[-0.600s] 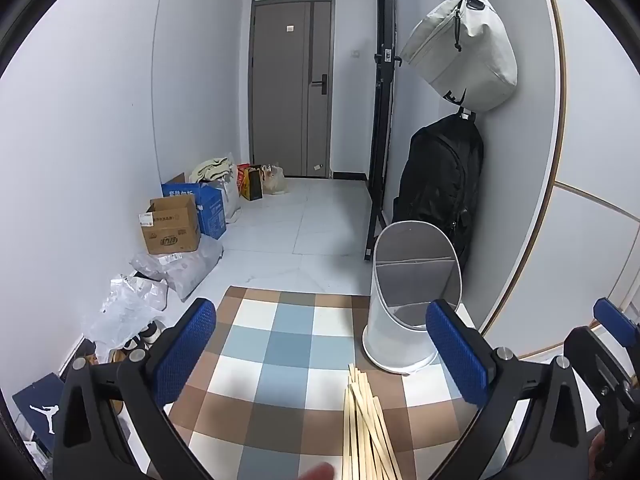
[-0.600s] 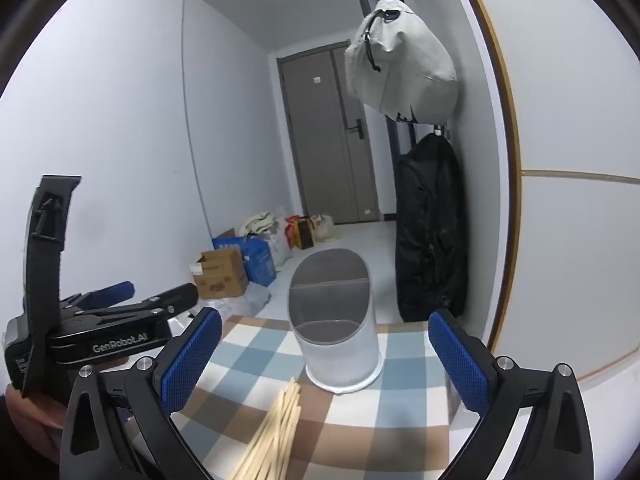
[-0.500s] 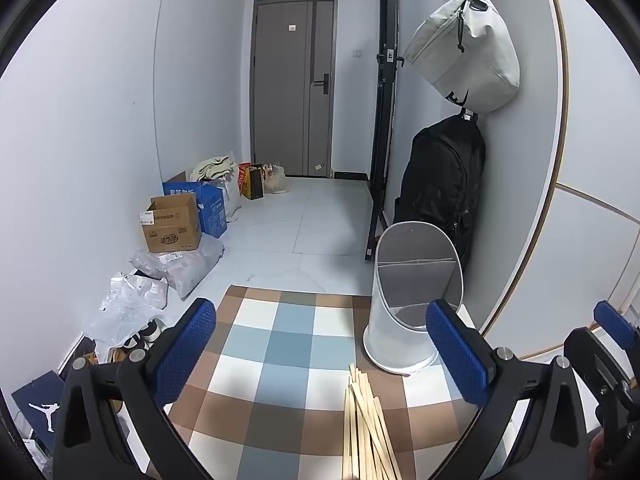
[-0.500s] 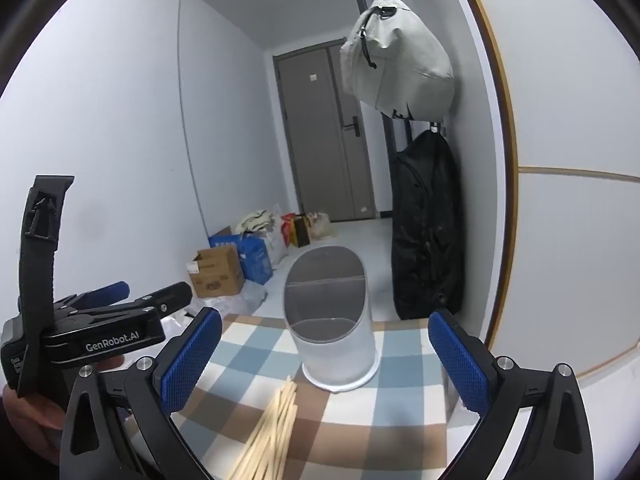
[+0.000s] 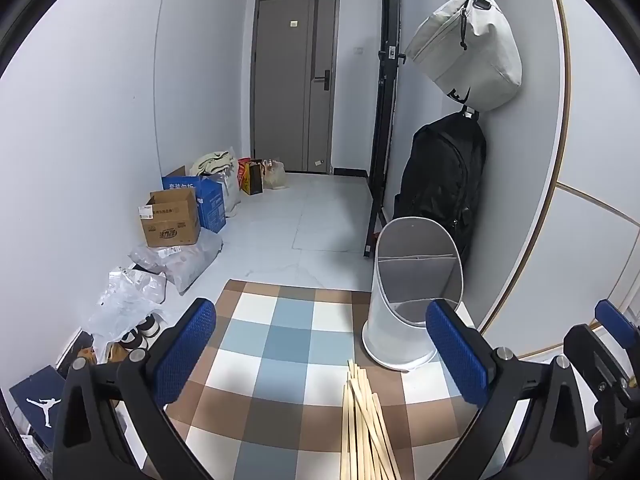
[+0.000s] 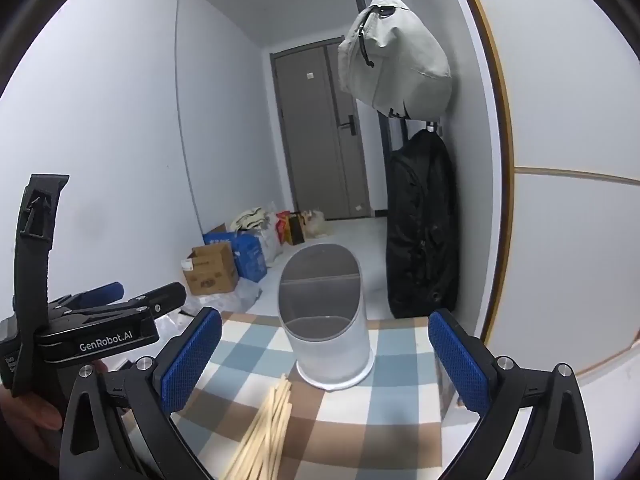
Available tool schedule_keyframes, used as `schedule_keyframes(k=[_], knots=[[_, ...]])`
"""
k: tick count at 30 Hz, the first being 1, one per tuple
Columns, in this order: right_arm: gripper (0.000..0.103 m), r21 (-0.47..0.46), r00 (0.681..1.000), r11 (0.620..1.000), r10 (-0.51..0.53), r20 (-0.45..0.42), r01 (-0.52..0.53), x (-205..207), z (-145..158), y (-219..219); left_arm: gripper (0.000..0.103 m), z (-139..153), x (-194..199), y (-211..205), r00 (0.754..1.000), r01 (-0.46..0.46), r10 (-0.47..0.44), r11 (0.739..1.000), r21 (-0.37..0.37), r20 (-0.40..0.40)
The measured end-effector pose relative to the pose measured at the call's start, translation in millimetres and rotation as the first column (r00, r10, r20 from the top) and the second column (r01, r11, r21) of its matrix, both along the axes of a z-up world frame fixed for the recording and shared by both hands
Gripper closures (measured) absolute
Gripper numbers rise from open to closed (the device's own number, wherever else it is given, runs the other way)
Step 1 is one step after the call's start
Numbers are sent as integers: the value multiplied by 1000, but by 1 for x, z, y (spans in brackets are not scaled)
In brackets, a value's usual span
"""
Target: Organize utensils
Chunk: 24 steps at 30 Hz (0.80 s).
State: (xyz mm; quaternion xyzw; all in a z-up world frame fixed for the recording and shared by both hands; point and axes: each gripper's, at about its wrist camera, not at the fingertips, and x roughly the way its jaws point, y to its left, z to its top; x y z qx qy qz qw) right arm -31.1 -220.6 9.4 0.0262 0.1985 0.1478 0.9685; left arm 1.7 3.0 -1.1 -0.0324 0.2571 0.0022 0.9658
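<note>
Left gripper (image 5: pixel 320 356) and right gripper (image 6: pixel 326 360) both spread wide, empty, bundle of pale wooden chopsticks (image 5: pixel 366 424) lay near on checked cloth (image 5: pixel 276 364), white divided cylindrical holder (image 5: pixel 412 300) stood just beyond, right.

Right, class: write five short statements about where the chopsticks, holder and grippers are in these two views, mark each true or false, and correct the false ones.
1. The chopsticks lie on the checked cloth. True.
2. The white holder stands upright. True.
3. The left gripper grips a chopstick. False: open, empty.
4. Chopsticks fill the holder. False: none visible inside.
5. The right gripper is shut. False: open.
</note>
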Motion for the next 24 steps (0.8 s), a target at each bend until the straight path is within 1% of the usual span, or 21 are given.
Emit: schedule_keyframes(k=[24], knots=[[0, -12, 1000, 1000, -18, -10, 18, -1, 3, 0, 1, -1, 1, 0, 1000, -2, 2, 1000, 3, -1]])
